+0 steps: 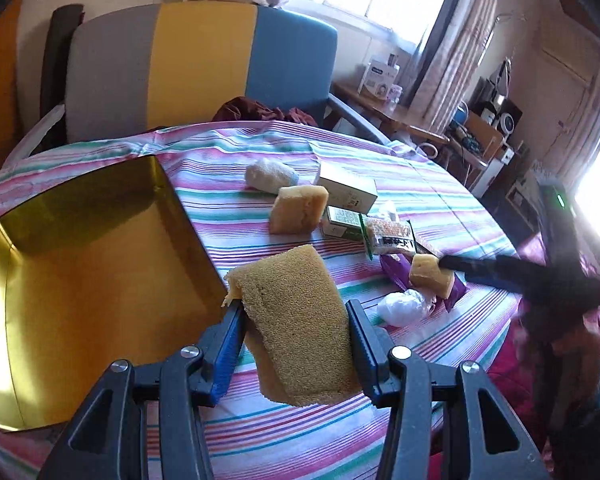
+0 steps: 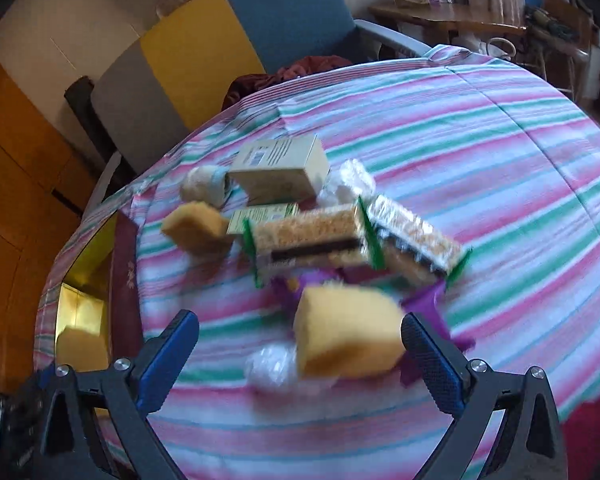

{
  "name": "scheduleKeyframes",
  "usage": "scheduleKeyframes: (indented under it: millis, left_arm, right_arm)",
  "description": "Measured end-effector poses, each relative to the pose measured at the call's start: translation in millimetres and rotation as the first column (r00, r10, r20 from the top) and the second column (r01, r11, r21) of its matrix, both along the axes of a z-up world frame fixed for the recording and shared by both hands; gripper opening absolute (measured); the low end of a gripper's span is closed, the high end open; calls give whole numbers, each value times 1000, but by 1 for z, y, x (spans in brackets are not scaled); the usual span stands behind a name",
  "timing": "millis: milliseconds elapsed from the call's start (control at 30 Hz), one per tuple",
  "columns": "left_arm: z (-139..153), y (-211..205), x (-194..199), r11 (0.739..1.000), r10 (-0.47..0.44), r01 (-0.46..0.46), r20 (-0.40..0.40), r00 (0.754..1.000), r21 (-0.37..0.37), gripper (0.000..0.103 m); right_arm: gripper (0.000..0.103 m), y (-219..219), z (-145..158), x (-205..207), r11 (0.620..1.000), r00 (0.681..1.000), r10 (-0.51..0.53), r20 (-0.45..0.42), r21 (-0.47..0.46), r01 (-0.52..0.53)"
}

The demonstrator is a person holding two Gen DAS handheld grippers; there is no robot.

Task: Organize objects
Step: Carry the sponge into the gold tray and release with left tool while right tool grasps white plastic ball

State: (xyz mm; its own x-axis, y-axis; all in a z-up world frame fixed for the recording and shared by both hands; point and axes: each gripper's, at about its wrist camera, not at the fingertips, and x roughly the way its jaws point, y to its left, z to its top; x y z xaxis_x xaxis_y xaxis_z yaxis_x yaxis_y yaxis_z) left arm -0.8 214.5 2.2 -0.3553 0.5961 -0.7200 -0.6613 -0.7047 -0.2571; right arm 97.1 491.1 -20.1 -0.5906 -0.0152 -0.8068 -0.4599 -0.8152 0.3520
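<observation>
L gripper (image 1: 294, 322): my jaws pinch a big yellow sponge (image 1: 296, 328), held above the worktop (image 1: 440, 200) just right of the gold tray (image 1: 88, 264). R gripper (image 2: 300, 344): jaws spread wide, a small sponge (image 2: 346, 330) between them, pads not pressing; view blurred. Behind it: snack bars (image 2: 312, 240), cream box (image 2: 280, 170), another sponge (image 2: 198, 230), purple wrapper (image 2: 428, 300), all on striped cloth.

Three sponges (image 1: 296, 320); two boxes (image 1: 346, 190); two snack bars (image 2: 312, 236); one tin (image 1: 88, 280)
</observation>
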Motion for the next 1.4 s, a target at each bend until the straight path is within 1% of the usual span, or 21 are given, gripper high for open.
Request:
scheduleKeyframes:
  millis: [100, 167, 267, 300, 367, 400, 433, 467, 500, 533, 633, 767, 867, 1000, 1100, 1200, 1233, 1333, 1400]
  left_arm:
    - [0, -11, -1, 1000, 21, -21, 8, 1000, 14, 50]
    - [-1, -20, -4, 999, 41, -41, 16, 999, 23, 50]
    - [-2, -31, -5, 997, 65, -65, 17, 998, 28, 50]
    - [-2, -35, -6, 997, 75, -75, 17, 997, 30, 50]
    - [-3, -44, -8, 995, 96, -96, 21, 995, 35, 50]
    - [-3, -49, -9, 993, 107, -108, 22, 994, 38, 50]
    - [-4, -53, -10, 992, 119, -119, 23, 993, 38, 50]
    - [-5, -59, -12, 990, 133, -134, 26, 991, 39, 50]
    - [-6, -65, -14, 988, 147, -148, 29, 989, 40, 50]
    - [-7, -72, -15, 986, 161, -162, 30, 986, 39, 50]
    - [-7, -94, -26, 976, 214, -215, 27, 977, 33, 50]
    - [-6, -134, -51, 949, 309, -312, 55, 949, 38, 50]
    - [-6, -166, -76, 921, 388, -390, 66, 919, 22, 50]
    - [-8, -192, -103, 893, 449, -450, 71, 891, 1, 50]
    - [-12, -197, -124, 881, 472, -472, 72, 879, -16, 50]
    - [-16, -195, -147, 883, 470, -469, 73, 880, -36, 50]
    - [-16, -193, -154, 882, 472, -469, 64, 879, -49, 50]
    - [-23, -183, -176, 887, 457, -453, 33, 889, -95, 51]
    - [-29, -180, -192, 880, 461, -455, 18, 887, -133, 51]
  right_arm:
    - [100, -22, -4, 23, 1000, 1000, -6, -10, -16, 6]
    - [99, -33, -11, 32, 999, 1000, -9, -6, -31, 9]
    - [91, -40, -32, 27, 999, 999, -16, 49, -35, 17]
    - [86, -39, -38, 22, 999, 998, -27, 60, -31, 29]
    - [84, -35, -45, 14, 998, 995, -65, 70, -9, 66]
    - [79, -33, -47, 11, 997, 994, -75, 78, -3, 76]
    - [68, -32, -49, 6, 997, 993, -83, 85, 3, 83]
    - [60, -31, -52, 3, 996, 992, -84, 92, 13, 83]
    - [54, -32, -55, 0, 996, 991, -80, 111, 37, 76]
    - [50, -35, -57, -1, 996, 991, -73, 116, 53, 67]
    - [44, -39, -54, -1, 994, 992, -61, 109, 92, 51]
    - [42, -40, -53, -3, 993, 993, -50, 104, 110, 38]
    - [42, -46, -51, -4, 993, 995, -16, 96, 120, 4]
    - [42, -50, -53, -6, 992, 995, 9, 100, 128, -22]
    - [42, -52, -54, -9, 992, 994, 30, 101, 117, -42]
    - [42, -57, -55, -14, 991, 993, 56, 102, 117, -68]
    - [42, -59, -55, -15, 989, 993, 61, 104, 126, -74]
    - [42, -61, -55, -15, 987, 992, 71, 106, 139, -86]
    - [42, -62, -56, -16, 985, 991, 74, 107, 145, -89]
